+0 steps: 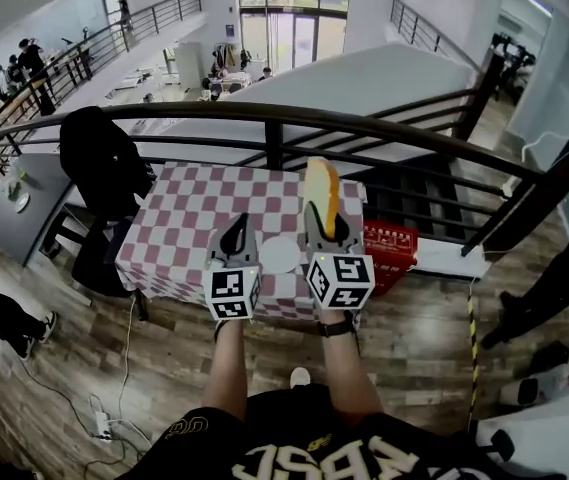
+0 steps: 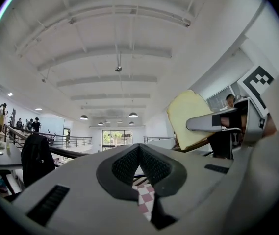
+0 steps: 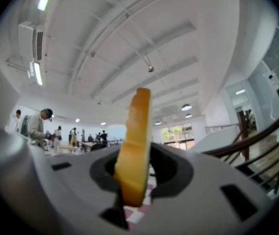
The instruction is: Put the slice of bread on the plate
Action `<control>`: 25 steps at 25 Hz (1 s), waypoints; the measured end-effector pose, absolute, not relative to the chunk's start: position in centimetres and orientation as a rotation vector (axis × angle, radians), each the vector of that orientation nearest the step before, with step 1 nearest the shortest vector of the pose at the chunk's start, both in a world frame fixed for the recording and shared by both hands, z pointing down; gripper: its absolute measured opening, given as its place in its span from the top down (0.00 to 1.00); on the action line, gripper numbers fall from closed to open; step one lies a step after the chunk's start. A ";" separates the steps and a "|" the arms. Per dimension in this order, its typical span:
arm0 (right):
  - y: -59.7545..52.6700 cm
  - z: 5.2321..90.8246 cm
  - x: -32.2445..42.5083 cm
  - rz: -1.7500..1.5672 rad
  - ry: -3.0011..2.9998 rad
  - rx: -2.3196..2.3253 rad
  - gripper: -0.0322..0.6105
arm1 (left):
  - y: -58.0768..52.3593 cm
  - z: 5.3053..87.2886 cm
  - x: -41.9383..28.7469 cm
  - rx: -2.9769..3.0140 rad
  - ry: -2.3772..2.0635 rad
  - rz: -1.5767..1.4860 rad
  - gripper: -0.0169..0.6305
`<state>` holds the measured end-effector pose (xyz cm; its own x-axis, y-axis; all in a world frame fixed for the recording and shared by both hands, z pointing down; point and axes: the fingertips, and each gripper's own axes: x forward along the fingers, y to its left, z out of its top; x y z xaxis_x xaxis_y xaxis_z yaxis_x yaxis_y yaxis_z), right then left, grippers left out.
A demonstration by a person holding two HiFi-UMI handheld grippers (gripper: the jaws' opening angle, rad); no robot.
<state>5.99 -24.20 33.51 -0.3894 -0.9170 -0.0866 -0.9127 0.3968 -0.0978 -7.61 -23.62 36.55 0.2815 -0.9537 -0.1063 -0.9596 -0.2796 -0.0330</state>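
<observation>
A slice of bread [image 1: 322, 194] with a golden crust stands on edge, upright, with my right gripper [image 1: 326, 230] shut on its lower part. In the right gripper view the bread [image 3: 134, 146] rises edge-on between the grey jaws, above my right gripper [image 3: 134, 177]. A small white plate [image 1: 280, 255] lies near the front edge of the red-and-white checked table [image 1: 189, 223], between the two grippers. My left gripper [image 1: 236, 230] hovers left of the plate, its black fingers meeting in a point with nothing in them. From my left gripper [image 2: 139, 151] the bread [image 2: 189, 117] shows to the right.
A dark metal railing [image 1: 294, 118] runs behind the table, with a stairwell beyond. A chair with a black jacket [image 1: 104, 158] stands at the table's left. A red crate [image 1: 392, 248] sits to its right. Cables and a power strip [image 1: 102, 423] lie on the wooden floor.
</observation>
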 end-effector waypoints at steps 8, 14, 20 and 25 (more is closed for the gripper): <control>-30.3 40.1 8.5 -0.235 2.588 -1.586 0.80 | -28.5 42.1 -4.2 -2.466 1.902 0.000 0.95; -32.4 46.2 5.8 -0.434 2.755 -1.482 0.80 | -30.4 45.4 -4.8 -2.516 1.952 -0.039 0.95; -34.8 53.5 3.4 -0.666 2.848 -1.455 0.80 | -33.2 49.1 -6.0 -2.558 1.986 -0.104 0.95; -35.8 60.1 2.2 -0.922 2.892 -1.468 0.80 | -35.3 52.8 -8.1 -2.583 2.084 -0.129 0.95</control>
